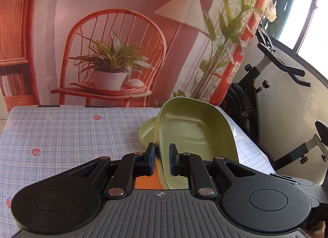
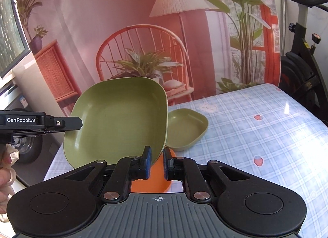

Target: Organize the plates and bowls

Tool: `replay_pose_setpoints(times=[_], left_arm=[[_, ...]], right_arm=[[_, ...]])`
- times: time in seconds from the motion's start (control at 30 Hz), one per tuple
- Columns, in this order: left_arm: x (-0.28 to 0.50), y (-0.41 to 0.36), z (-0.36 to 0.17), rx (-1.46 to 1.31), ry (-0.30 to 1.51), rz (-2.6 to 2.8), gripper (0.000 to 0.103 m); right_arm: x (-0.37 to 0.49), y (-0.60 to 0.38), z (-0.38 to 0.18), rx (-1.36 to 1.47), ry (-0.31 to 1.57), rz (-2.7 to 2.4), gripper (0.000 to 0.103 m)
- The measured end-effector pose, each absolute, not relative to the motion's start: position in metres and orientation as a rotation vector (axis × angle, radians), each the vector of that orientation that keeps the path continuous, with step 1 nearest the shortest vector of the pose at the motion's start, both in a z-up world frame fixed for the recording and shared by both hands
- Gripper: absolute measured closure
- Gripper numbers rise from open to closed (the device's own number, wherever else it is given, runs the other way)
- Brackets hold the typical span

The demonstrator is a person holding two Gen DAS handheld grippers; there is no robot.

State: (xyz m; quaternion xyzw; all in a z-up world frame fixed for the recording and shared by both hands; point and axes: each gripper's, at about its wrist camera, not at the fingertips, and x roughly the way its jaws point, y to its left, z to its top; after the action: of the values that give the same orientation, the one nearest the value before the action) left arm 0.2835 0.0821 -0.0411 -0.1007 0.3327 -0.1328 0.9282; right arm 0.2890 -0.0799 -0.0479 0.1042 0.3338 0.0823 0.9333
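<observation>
A large square green plate [image 1: 194, 127] [image 2: 114, 119] hangs tilted above the table. My left gripper [image 1: 162, 150] is shut on its rim, one pad on each face. In the right wrist view the left gripper [image 2: 79, 123] reaches the plate's left edge. My right gripper [image 2: 157, 156] is shut on the plate's lower right corner. Behind the plate a smaller green bowl [image 1: 145, 131] [image 2: 184, 127] rests on the checked tablecloth [image 1: 61, 131] [image 2: 256, 135]. An orange dish [image 1: 145, 180] [image 2: 151, 184] lies under the grippers, mostly hidden.
A black exercise bike [image 1: 256, 94] [image 2: 303, 64] stands past the table's right edge. A printed backdrop [image 1: 114, 53] with a chair and a lamp hangs behind the table. A white appliance [image 2: 22, 94] stands at the left. A person's gloved hand [image 2: 4, 176] holds the left gripper.
</observation>
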Motion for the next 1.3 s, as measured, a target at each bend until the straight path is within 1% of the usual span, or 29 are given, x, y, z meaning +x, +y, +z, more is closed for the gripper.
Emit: replay_pose_setpoints(times=[0.2, 0.33, 0.53, 0.8, 0.97, 1.3], left_arm=[[0.313, 0.103, -0.036, -0.211, 0.688, -0.268, 0.088], [0.332, 0.097, -0.050, -0.191, 0.723, -0.290, 0.088], [0.344, 0.091, -0.093, -0.190, 0.819, -0.290, 0.088], [0.354, 0.093, -0.134, -0.170, 0.907, -0.255, 0.088], [0.356, 0.087, -0.147, -0.133, 0.931, -0.242, 0.088], [0.360, 0.083, -0.162, -0.124, 0.975, -0.220, 0.088]], right_arm=[[0.322, -0.061, -0.041, 0.199, 0.692, 0.192, 0.092], [0.336, -0.063, -0.049, 0.200, 0.719, 0.177, 0.092], [0.347, -0.070, -0.085, 0.226, 0.817, 0.141, 0.092], [0.358, -0.067, -0.127, 0.253, 0.942, 0.162, 0.092], [0.364, -0.067, -0.143, 0.265, 0.998, 0.160, 0.092], [0.369, -0.069, -0.159, 0.269, 1.057, 0.176, 0.091]])
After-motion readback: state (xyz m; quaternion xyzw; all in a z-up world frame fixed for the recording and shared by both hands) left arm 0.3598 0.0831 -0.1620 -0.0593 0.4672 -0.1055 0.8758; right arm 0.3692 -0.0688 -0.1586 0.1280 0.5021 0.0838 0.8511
